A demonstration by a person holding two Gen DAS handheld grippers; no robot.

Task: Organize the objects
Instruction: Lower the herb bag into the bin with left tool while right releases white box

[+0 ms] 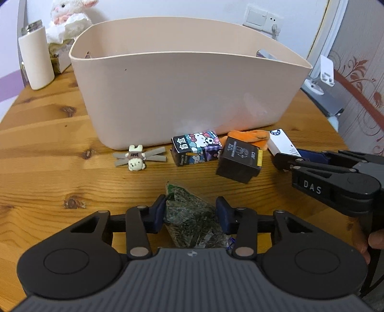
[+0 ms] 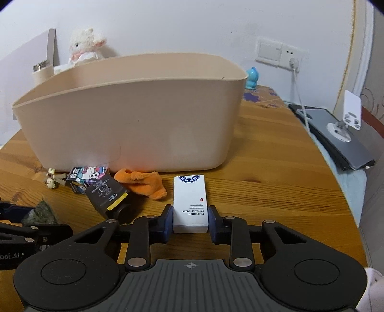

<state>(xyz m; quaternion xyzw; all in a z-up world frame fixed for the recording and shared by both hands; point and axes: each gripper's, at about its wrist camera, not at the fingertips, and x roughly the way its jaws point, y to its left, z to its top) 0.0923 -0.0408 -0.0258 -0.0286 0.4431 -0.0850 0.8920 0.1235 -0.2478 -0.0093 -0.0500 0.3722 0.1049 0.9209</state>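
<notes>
A beige plastic bin stands on the wooden table, also in the right wrist view. My left gripper is shut on a dark green foil packet. My right gripper is shut on a white box, seen also in the left wrist view. In front of the bin lie a small bear clip, a Hello Kitty box, a black box and an orange plush.
A white bottle and a plush lamb stand at the back left. A blue figure is behind the bin. A phone stand on a grey slab sits off the table's right edge.
</notes>
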